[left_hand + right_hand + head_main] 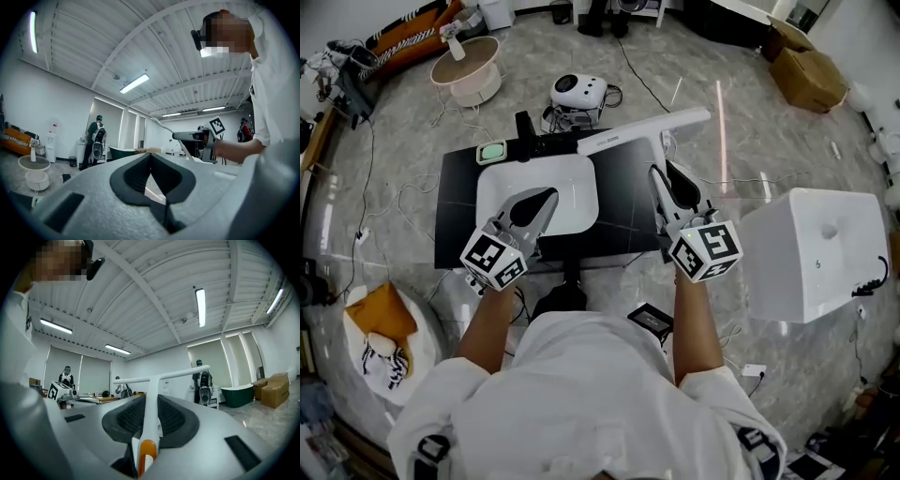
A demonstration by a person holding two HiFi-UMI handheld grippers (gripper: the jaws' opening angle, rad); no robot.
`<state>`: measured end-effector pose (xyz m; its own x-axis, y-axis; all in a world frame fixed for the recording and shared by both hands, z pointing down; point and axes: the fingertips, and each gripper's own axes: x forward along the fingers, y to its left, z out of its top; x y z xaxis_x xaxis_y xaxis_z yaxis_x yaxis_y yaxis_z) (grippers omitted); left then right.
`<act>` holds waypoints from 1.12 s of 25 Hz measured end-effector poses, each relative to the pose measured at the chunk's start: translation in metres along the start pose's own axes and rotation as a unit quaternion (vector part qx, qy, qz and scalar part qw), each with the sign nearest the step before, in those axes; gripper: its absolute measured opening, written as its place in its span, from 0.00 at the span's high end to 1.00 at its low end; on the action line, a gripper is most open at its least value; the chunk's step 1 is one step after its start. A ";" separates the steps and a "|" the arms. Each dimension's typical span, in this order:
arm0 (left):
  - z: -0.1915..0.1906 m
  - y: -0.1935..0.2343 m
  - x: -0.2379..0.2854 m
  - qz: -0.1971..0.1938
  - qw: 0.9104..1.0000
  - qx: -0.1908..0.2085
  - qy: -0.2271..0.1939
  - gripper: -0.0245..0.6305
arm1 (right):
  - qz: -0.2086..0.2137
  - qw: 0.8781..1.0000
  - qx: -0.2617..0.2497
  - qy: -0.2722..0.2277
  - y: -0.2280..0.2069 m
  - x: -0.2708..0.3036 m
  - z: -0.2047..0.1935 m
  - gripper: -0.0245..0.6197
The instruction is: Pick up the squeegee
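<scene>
The squeegee (643, 131) is white, with a long blade and a thin handle that ends in orange. My right gripper (662, 174) is shut on its handle and holds it in the air over the black table (459, 225). In the right gripper view the handle (150, 420) runs up between the pads of the right gripper (151, 397) to the crosswise blade. My left gripper (546, 199) is raised beside it, over the white basin (581, 192). In the left gripper view the left gripper (150, 157) has its tips together with nothing between them, and the squeegee (161, 125) shows off to the right.
A large white box-shaped fixture (811, 248) stands to the right of the table. A green pad (492, 151) lies at the table's back edge. On the floor are a white device (578, 91), a round stool (467, 67), a cardboard box (806, 70) and cables.
</scene>
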<state>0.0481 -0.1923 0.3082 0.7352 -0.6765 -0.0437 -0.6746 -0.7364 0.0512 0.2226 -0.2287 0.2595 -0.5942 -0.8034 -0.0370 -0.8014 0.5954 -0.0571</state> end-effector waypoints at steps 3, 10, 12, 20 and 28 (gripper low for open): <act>0.018 -0.022 -0.015 0.007 1.000 0.006 -0.013 0.94 | 0.008 1.000 -0.001 -0.026 0.010 -0.033 0.016 0.83; 0.043 -0.068 -0.049 0.018 0.999 0.010 -0.026 0.94 | 0.026 0.998 -0.004 -0.051 0.035 -0.101 0.028 0.83; 0.047 -0.079 -0.056 0.016 0.999 0.011 -0.027 0.94 | 0.025 0.998 -0.005 -0.053 0.039 -0.117 0.029 0.83; 0.044 -0.103 -0.078 0.007 1.000 0.001 -0.022 0.94 | 0.013 0.998 0.006 -0.053 0.052 -0.161 0.026 0.83; 0.021 -0.117 -0.103 -0.007 0.999 -0.028 -0.017 0.94 | 0.023 0.998 0.041 -0.034 0.080 -0.179 -0.007 0.83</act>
<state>0.0500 -0.0369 0.2858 0.7407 -0.6673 -0.0777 -0.6595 -0.7443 0.1054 0.2645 -0.0376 0.2686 -0.6217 -0.7757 -0.1085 -0.7639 0.6312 -0.1348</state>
